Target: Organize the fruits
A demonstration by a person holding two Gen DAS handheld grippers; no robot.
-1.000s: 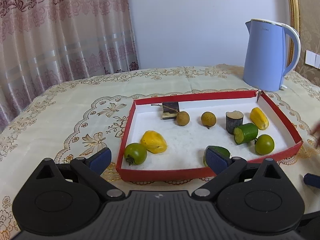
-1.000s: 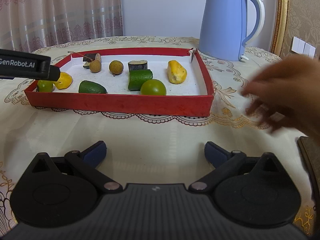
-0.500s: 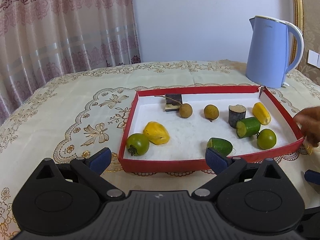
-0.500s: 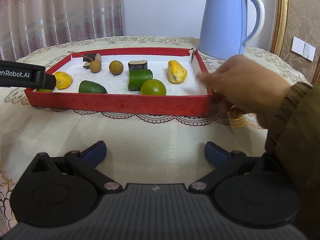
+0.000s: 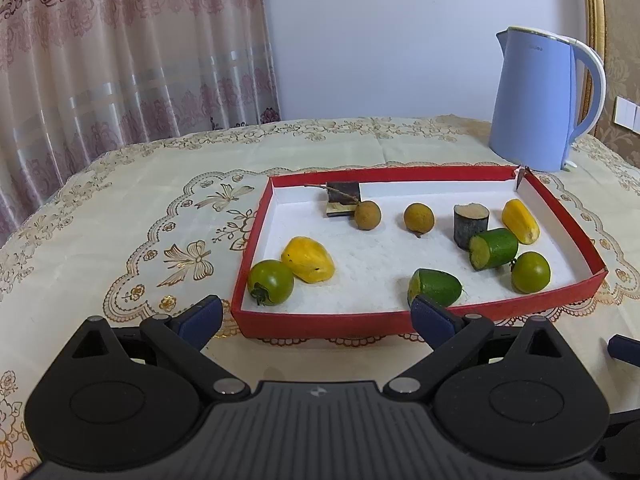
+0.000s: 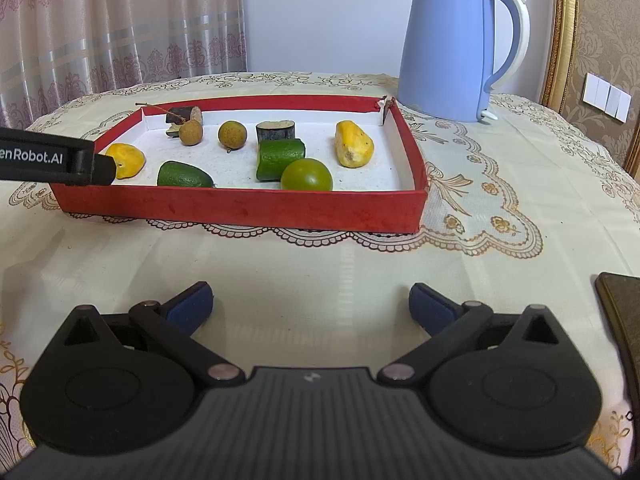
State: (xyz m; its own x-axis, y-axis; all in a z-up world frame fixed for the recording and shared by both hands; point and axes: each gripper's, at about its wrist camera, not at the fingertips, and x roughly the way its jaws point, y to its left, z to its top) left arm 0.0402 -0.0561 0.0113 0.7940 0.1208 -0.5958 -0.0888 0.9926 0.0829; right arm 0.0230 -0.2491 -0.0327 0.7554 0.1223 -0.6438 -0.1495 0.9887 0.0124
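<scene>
Person's hand gone from the tray's 3 o'clock edge; both left gripper (image 5: 316,316) and right gripper (image 6: 310,300) spread, empty; green tomato (image 6: 306,175) at red tray (image 6: 240,210) 5 o'clock, light, smooth, likely rolls, pinch across its middle.

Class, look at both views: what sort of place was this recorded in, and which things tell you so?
Most likely a room in a home, perhaps a dining room. The embroidered tablecloth, the blue electric kettle standing on it and the patterned curtains behind the table all suggest a household setting.
</scene>
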